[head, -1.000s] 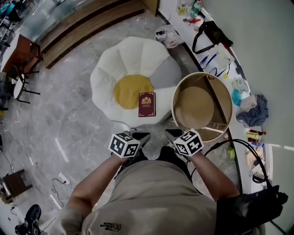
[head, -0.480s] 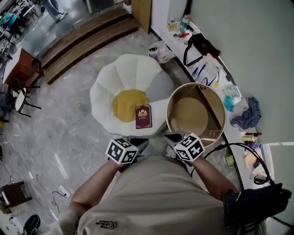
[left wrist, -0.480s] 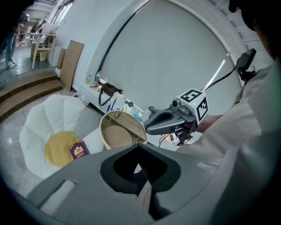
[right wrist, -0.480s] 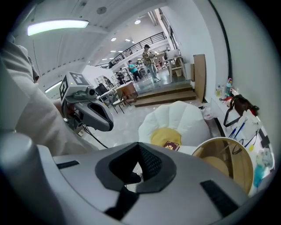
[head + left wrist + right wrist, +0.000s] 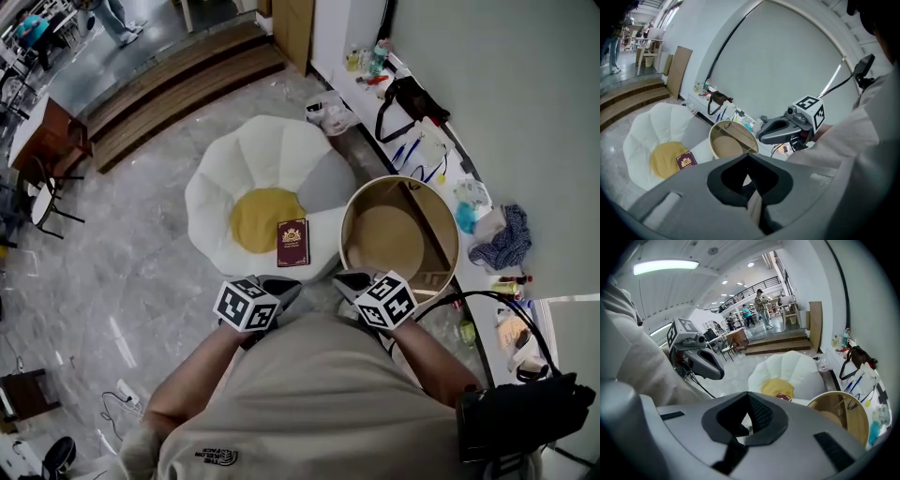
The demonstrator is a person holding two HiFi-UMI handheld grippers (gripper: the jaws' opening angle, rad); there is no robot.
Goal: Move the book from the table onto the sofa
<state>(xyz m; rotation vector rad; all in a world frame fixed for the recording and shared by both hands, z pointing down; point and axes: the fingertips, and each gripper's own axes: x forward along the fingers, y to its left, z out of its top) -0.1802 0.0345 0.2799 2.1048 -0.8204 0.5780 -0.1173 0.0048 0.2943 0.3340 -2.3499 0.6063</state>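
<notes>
Close to the person's body, the left gripper (image 5: 279, 287) and the right gripper (image 5: 351, 280) were both closed, with nothing between their jaws. Further out, the book (image 5: 292, 243) lay flat on the sofa (image 5: 251, 155), at the edge of its yellow middle, near the round table (image 5: 389, 234). It looked thin, stiff and light, probably with a slick cover, so pinching a free edge or the spine would likely suit best.

Maroon book (image 5: 292, 243), gold crest; white sofa (image 5: 253, 159), yellow centre.
</notes>
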